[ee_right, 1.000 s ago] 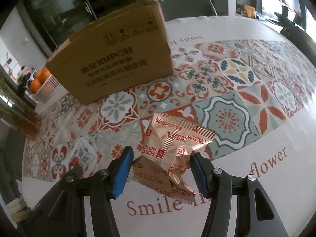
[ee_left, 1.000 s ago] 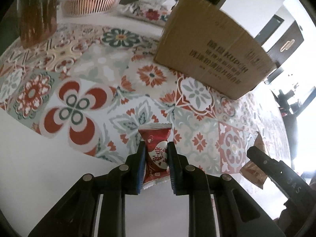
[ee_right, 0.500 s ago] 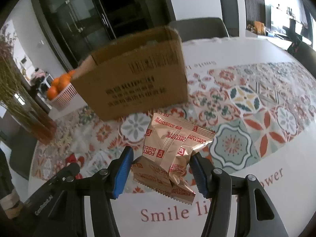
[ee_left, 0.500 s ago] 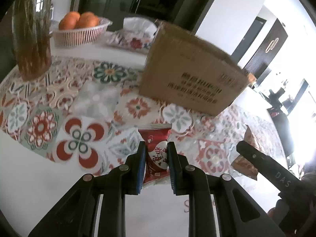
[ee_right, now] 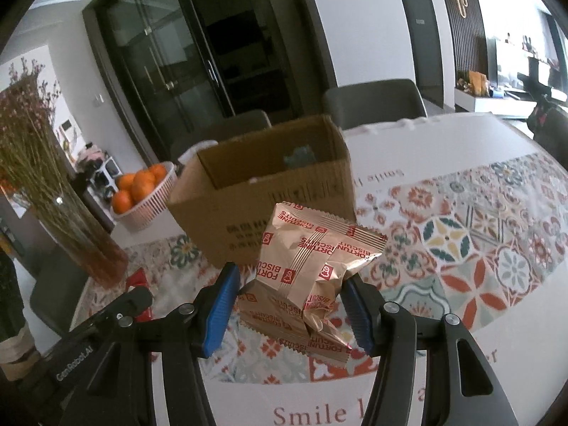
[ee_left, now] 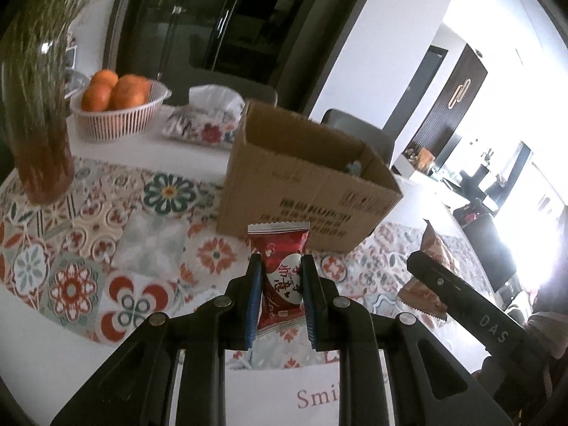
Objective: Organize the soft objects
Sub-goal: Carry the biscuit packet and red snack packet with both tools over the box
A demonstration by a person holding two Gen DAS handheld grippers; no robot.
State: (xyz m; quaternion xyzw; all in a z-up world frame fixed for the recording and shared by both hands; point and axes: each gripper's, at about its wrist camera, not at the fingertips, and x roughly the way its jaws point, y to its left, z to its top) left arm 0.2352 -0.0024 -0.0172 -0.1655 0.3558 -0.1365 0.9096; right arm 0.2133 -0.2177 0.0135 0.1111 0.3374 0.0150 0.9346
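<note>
L gripper point(ee_left: 280, 298): jaws clenched on a small red snack packet point(ee_left: 280, 277), held upright in the air above the bench point(ee_left: 149, 241). R gripper point(ee_right: 289, 301): jaws grasping gold biscuit packets point(ee_right: 312, 266) by both sides, also off the bench. Beyond both stands the cardboard box point(ee_left: 301, 184), open on top, w/ smth pale inside. Behind it, near the far edge: tissue pack point(ee_left: 209, 120), basket of oranges point(ee_left: 119, 106); glass vase w/ dried stems point(ee_right: 67, 206) towards the far left corner.

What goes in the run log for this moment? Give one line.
left gripper: shut on red packet | right gripper: shut on gold biscuit packets | cardboard box: open, ahead
</note>
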